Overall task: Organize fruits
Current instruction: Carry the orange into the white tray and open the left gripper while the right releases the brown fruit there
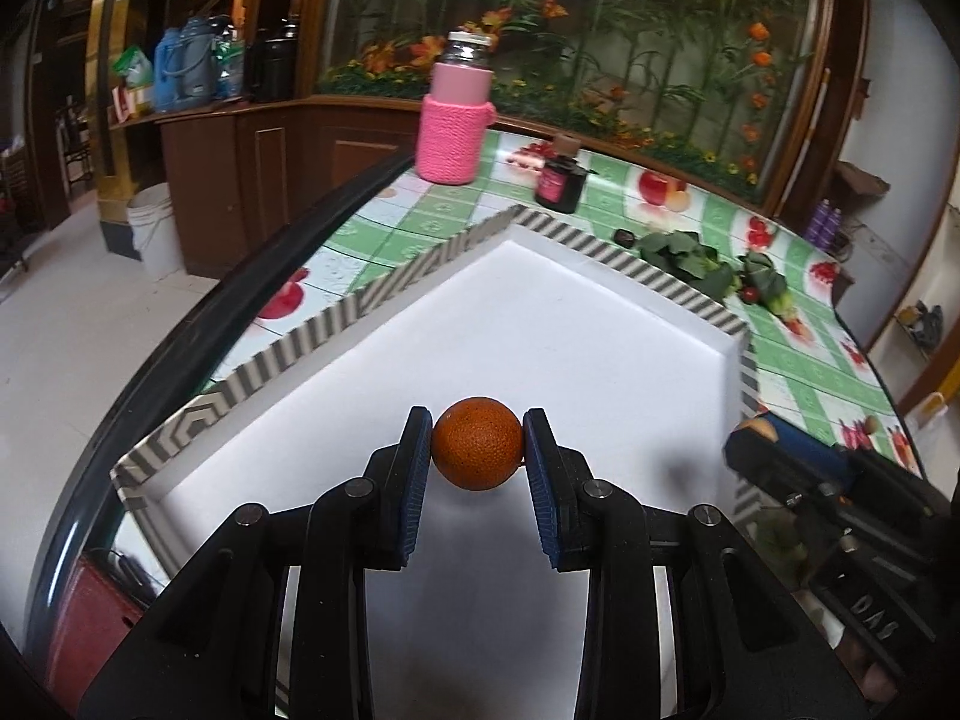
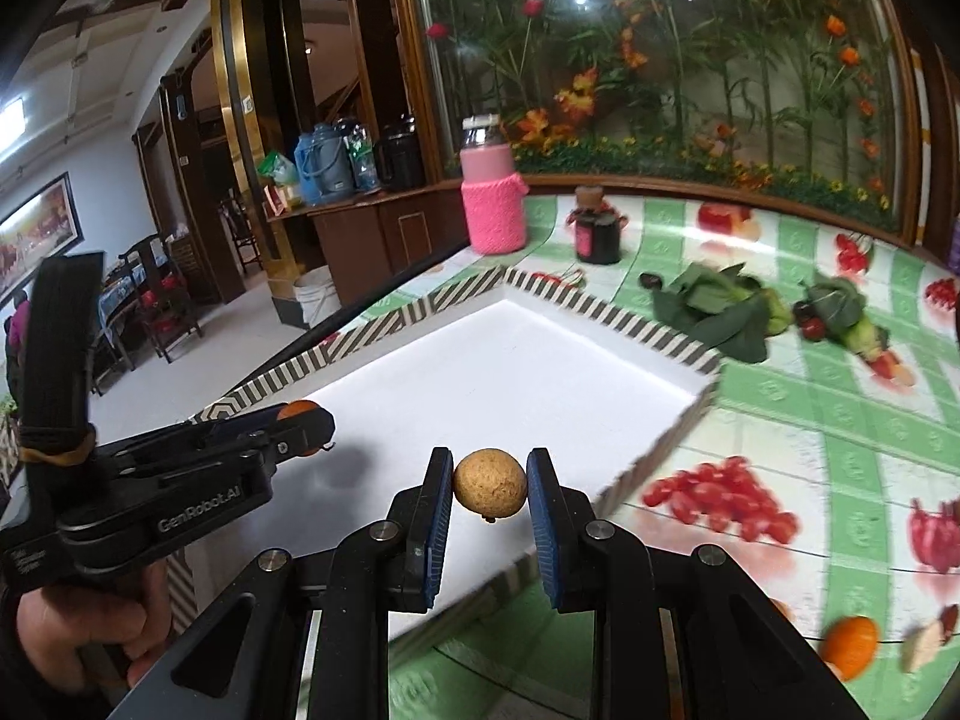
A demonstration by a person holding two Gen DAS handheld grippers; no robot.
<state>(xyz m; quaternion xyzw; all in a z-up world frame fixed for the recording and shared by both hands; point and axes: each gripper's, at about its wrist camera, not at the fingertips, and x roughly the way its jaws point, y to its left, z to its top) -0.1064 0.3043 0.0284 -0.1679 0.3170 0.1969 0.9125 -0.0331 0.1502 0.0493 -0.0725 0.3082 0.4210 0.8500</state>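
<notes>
My left gripper [image 1: 477,447] is shut on an orange [image 1: 477,444] and holds it over the white tray [image 1: 600,336] with the striped rim. It also shows from the side in the right wrist view [image 2: 303,420], the orange peeking out at its tip. My right gripper [image 2: 490,480] is shut on a small round tan fruit [image 2: 490,483] over the tray's near right part [image 2: 480,360]. The right gripper shows at the right edge of the left wrist view [image 1: 753,435], the fruit at its tip.
A pink knitted bottle [image 1: 454,111] and a dark jar [image 1: 561,180] stand behind the tray. Leafy greens [image 1: 684,252] and small red fruits [image 2: 813,327] lie to its right. Another orange [image 2: 849,645] lies on the fruit-patterned cloth [image 2: 780,408]. The table edge [image 1: 252,288] runs left.
</notes>
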